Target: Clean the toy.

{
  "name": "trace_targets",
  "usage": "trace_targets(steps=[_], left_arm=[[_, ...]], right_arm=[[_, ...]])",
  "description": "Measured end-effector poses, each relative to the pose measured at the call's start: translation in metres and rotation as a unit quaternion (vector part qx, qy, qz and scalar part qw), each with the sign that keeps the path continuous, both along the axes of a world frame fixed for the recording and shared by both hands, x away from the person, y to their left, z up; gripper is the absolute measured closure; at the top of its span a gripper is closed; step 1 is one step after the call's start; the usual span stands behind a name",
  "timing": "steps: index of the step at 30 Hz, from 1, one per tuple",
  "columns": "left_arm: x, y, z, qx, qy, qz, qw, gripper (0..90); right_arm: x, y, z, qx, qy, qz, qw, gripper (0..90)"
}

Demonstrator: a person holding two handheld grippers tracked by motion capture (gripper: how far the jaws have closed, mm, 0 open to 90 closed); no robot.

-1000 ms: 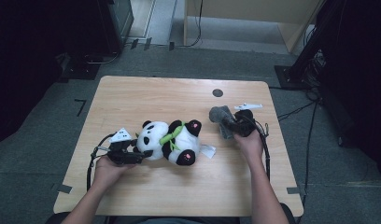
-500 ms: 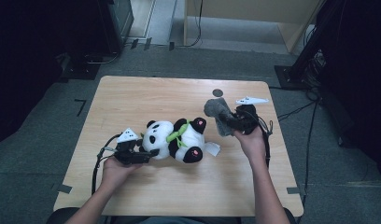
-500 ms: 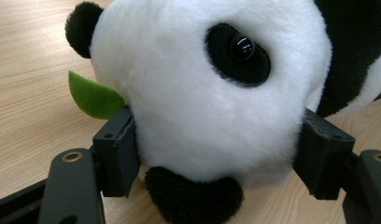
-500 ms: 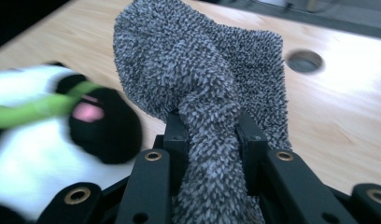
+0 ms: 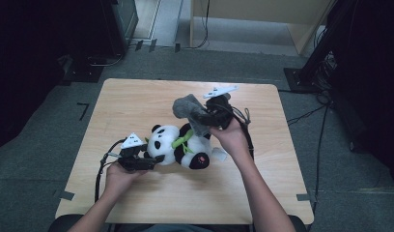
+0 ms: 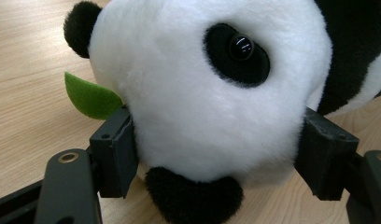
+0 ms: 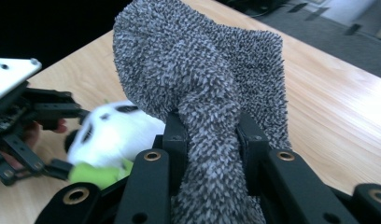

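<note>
A: so what are the left tongs doing?
B: pinching the panda by its head, the toy lying on the surface.
A: and the right tongs?
B: clamped on a grey sock, lifted just above the panda's body.

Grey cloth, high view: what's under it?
The cloth, pinched in the right tool, hangs over the panda, covering part of its upper body. The left tool grips the panda's head. Whether the cloth touches the panda can't be told.
</note>
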State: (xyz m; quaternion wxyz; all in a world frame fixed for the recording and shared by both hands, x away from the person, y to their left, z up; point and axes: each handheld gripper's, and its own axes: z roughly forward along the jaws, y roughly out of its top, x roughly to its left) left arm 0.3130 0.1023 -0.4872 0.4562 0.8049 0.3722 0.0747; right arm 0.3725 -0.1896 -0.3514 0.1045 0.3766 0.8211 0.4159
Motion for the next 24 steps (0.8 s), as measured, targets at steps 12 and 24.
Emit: trace_targets(steps=[12, 24], left_arm=[[0.0, 0.0, 0.0, 0.001, -0.002, 0.0, 1.0, 25.4], [-0.001, 0.0, -0.001, 0.004, 0.002, 0.009, 0.9999, 31.2]], right_arm=[[0.017, 0.075, -0.01, -0.014, 0.024, 0.064, 0.9975, 71.2], [0.025, 0.114, -0.052, -0.069, 0.062, 0.093, 0.9914, 71.1]])
